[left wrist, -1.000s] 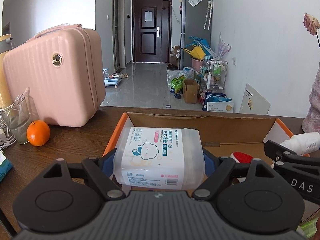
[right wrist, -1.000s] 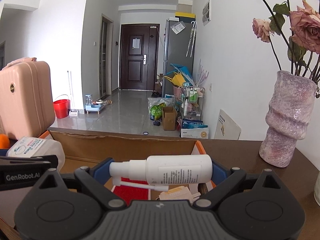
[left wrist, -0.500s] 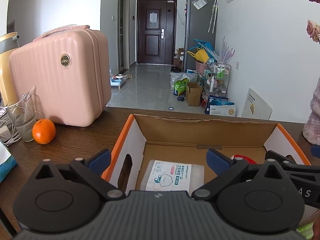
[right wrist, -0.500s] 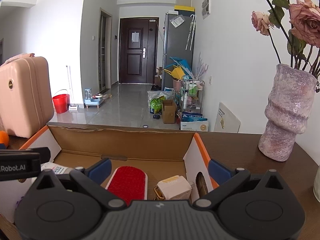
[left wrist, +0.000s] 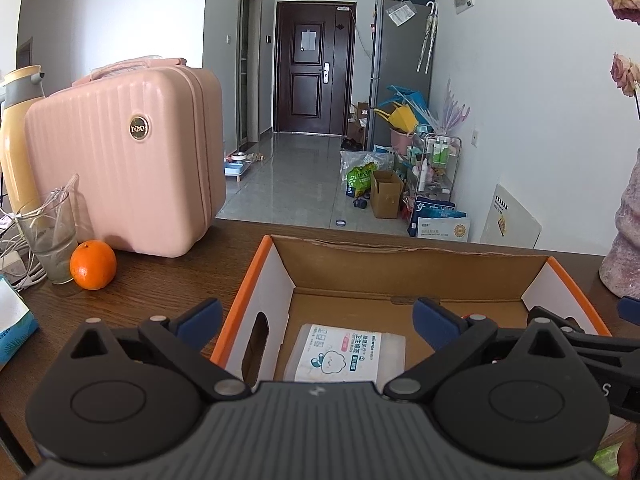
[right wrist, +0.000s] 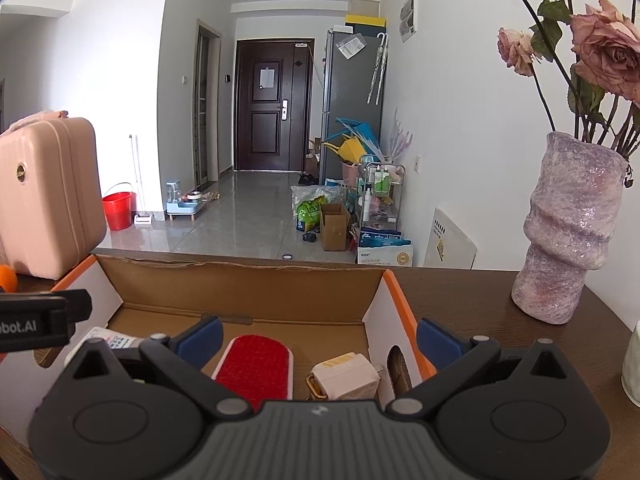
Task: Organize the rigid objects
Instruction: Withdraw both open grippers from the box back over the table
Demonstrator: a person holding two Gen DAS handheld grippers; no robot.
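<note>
An open cardboard box with orange edges (left wrist: pixel 408 276) (right wrist: pixel 240 280) stands on the dark wooden table. A clear cotton-swab box (left wrist: pixel 346 354) lies on its floor at the left; its corner shows in the right wrist view (right wrist: pixel 106 338). A red lint brush (right wrist: pixel 256 370) and a small cream box (right wrist: pixel 346 376) lie at the right. My left gripper (left wrist: pixel 318 314) is open and empty above the swab box. My right gripper (right wrist: pixel 320 332) is open and empty above the brush. The spray bottle is not visible.
A pink suitcase (left wrist: pixel 128 156), an orange (left wrist: pixel 93 265) and a glass (left wrist: pixel 52 236) stand left of the box. A blue tissue pack (left wrist: pixel 12 320) lies at the left edge. A purple vase with roses (right wrist: pixel 568 232) stands to the right.
Both grippers opened and dropped their loads into the box: the left let go of the swab box, the right let go of the spray bottle. Both have since drawn back and up slightly.
</note>
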